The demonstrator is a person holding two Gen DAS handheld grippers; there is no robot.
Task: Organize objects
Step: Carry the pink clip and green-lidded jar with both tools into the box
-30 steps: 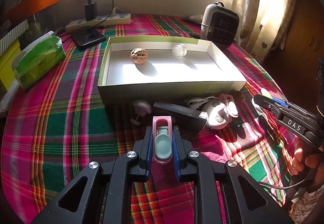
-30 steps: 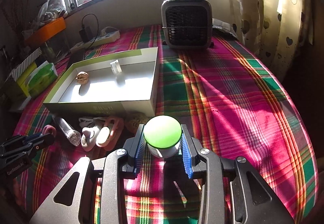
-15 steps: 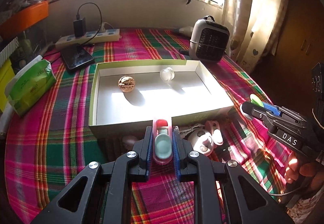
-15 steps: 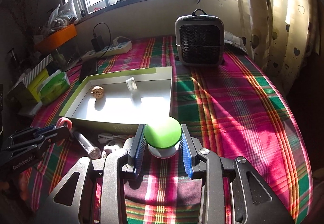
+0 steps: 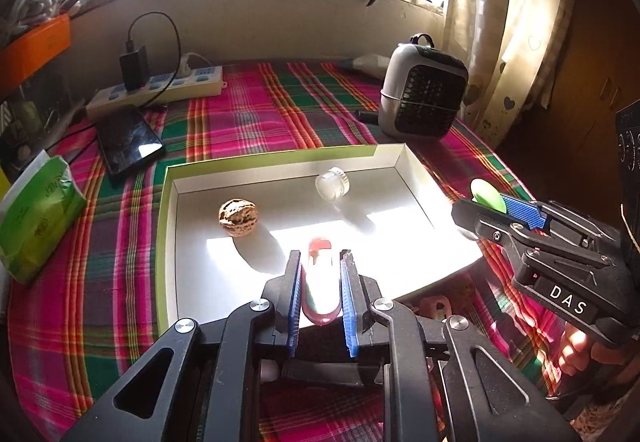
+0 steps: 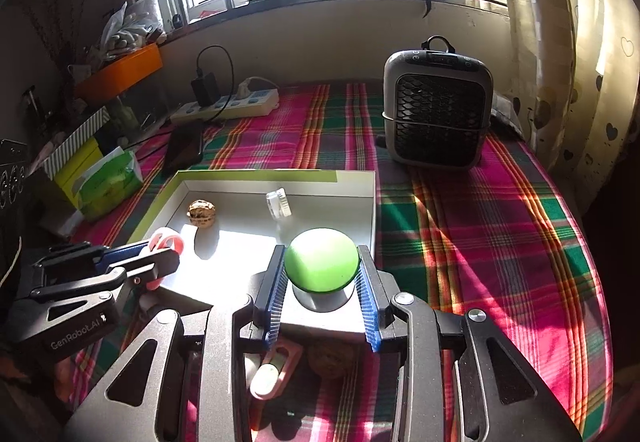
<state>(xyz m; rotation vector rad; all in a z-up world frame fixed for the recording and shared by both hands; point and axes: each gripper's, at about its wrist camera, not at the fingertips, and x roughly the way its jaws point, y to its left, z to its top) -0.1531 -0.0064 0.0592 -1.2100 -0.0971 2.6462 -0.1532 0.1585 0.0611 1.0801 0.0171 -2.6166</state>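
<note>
The box (image 5: pixel 170 226) sits mid-table on the plaid cloth (image 6: pixel 500 242), and two things already lie in it: a walnut (image 5: pixel 237 218) at far left and a clear cap (image 5: pixel 331 186) toward the far wall. The left gripper (image 5: pixel 320 292) pinches a pink clip (image 5: pixel 319 282) over the box's near edge. The right gripper (image 6: pixel 322 292) clamps a green knob (image 6: pixel 321 265) over the near right corner. Neither is set down yet. Judging by this, the sorting is partway: two items in, two about to go in. More wait on the cloth in front of the box, under the grippers: another pink clip (image 6: pixel 276 372) and what looks like a second walnut (image 6: pixel 332 360).
</note>
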